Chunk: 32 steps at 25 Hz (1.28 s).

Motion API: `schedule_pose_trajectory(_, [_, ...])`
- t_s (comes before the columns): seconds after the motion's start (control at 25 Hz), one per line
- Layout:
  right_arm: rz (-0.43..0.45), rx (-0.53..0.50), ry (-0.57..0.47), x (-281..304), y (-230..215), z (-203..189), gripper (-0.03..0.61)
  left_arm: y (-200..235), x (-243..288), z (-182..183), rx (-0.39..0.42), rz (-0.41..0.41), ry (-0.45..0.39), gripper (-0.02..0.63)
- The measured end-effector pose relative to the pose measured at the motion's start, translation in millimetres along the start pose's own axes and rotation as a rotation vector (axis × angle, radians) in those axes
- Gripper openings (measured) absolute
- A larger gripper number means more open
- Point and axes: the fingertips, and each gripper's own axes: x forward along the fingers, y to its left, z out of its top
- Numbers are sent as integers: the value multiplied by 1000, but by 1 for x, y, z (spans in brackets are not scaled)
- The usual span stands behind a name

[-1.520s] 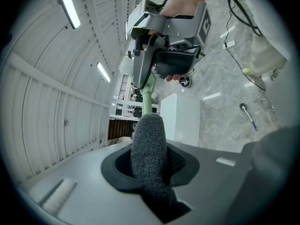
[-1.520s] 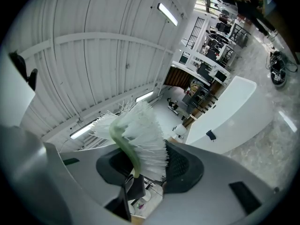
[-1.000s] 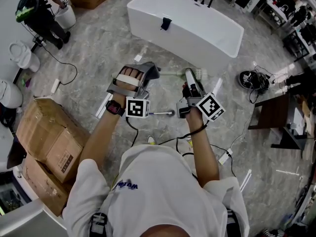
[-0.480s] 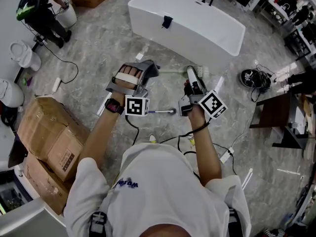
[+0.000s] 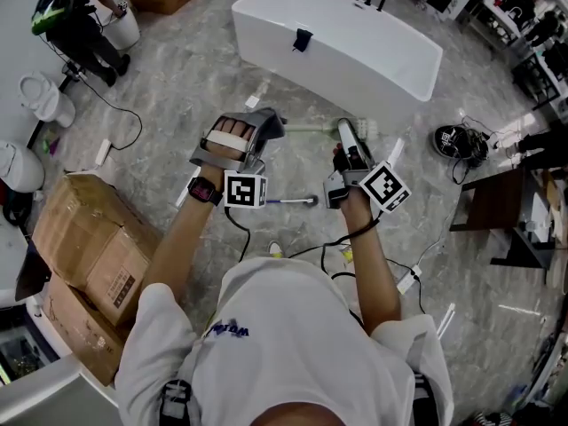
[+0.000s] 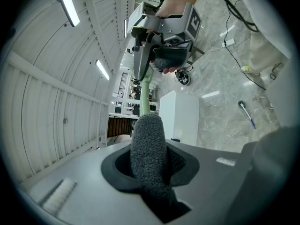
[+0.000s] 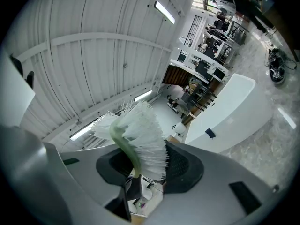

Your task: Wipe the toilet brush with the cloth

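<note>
- The pale green plastic toilet brush with white bristles is held in the air between both grippers. It is above the grey marble floor, on the near side of the white bathtub.
- The right gripper pinches the brush at its neck, just under the bristles. The left gripper is pressed on the dark grey fuzzy cloth, which wraps the thin handle.
- I judge the brush light, with a stiff handle and springy bristles — so the neck is the better place to grip, as now. The smooth handle may slip; the soft cloth should hold it well.
- Count: one brush, one cloth, two grippers.
</note>
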Motion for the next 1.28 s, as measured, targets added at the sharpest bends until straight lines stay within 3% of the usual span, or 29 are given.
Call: schedule_pose_trajectory(1.28, [-5, -4, 6, -6, -4, 5, 163, -6, -6, -10, -25, -14, 1, 92])
